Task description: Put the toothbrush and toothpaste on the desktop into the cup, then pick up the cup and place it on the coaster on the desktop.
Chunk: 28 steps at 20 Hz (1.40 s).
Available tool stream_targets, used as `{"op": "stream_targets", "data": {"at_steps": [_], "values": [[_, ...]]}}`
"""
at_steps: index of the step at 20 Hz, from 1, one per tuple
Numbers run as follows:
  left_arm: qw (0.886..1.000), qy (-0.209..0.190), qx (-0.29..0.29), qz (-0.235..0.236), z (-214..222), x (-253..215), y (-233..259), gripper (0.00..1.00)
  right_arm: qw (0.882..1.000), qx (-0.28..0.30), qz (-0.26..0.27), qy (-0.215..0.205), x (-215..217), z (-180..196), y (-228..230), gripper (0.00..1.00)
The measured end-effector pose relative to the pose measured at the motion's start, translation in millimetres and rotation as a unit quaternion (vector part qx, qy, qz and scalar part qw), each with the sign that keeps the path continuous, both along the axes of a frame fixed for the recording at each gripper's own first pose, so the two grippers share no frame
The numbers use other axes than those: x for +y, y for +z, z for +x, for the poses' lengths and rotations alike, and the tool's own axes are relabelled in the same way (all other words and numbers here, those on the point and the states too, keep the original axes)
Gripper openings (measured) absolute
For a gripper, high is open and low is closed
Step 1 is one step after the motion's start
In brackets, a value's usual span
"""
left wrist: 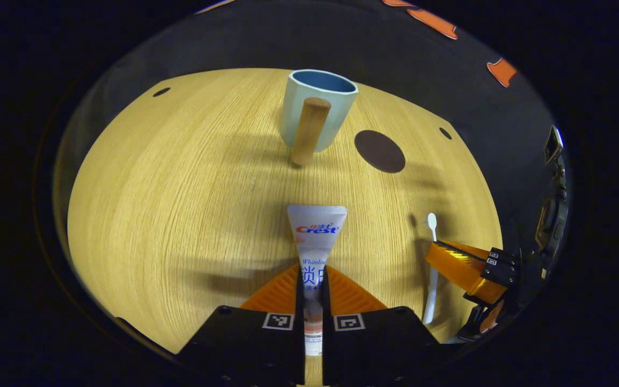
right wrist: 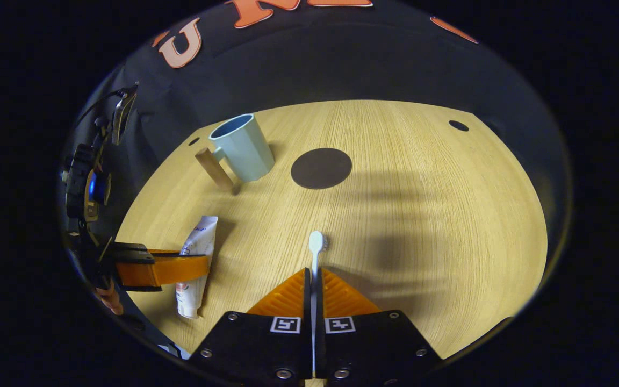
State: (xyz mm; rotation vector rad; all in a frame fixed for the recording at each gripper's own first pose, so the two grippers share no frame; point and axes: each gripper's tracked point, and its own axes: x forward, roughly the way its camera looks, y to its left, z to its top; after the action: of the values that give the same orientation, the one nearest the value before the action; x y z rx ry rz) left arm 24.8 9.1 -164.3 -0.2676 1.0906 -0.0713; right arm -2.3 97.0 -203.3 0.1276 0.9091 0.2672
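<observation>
Toothpaste [left wrist: 315, 236] clenched in left claw [left wrist: 312, 285] pointing cupward, toothbrush [right wrist: 315, 252] likewise in right claw [right wrist: 314, 290].

Desktop [right wrist: 422, 215]: open wood on the right half. Obstacles: cup [right wrist: 242, 148] with wooden handle [right wrist: 215, 169] at far left; flat coaster [right wrist: 321, 168] just beside it.

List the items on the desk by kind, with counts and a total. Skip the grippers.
Cup: 1
Coaster: 1
Toothpaste tube: 1
Toothbrush: 1
Total: 4
</observation>
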Motion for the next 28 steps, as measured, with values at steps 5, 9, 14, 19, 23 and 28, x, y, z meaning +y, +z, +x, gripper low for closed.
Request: {"op": "stream_targets", "data": {"at_steps": [5, 9, 14, 19, 23, 28], "values": [[0.995, -0.027, -0.091, 0.001, 25.2, -6.5, 20.2, 0.13, 0.998, -0.06, 0.009, 0.011, 4.9, 5.5, 23.9, 0.01], [0.987, -0.036, -0.154, 0.011, 41.2, -6.8, 32.7, 0.09, 0.994, -0.102, 0.022, 0.025, 10.0, 3.9, 47.0, 0.01], [0.969, -0.026, -0.244, 0.033, 69.3, 3.4, 58.2, 0.09, 0.987, -0.154, 0.038, 0.03, 16.4, 11.1, 70.8, 0.01], [0.939, 0.004, -0.342, 0.045, 108.4, 16.3, 88.8, 0.09, 0.98, -0.189, 0.057, 0.019, 17.2, 19.7, 89.6, 0.01], [0.911, 0.026, -0.409, 0.039, 129.6, 25.6, 121.7, 0.09, 0.973, -0.222, 0.057, 0.017, 18.5, 26.2, 107.4, 0.0], [0.88, 0.055, -0.471, 0.041, 163.8, 48.1, 163.2, 0.08, 0.966, -0.25, 0.066, 0.011, 15.6, 28.1, 122.7, 0.0]]}}
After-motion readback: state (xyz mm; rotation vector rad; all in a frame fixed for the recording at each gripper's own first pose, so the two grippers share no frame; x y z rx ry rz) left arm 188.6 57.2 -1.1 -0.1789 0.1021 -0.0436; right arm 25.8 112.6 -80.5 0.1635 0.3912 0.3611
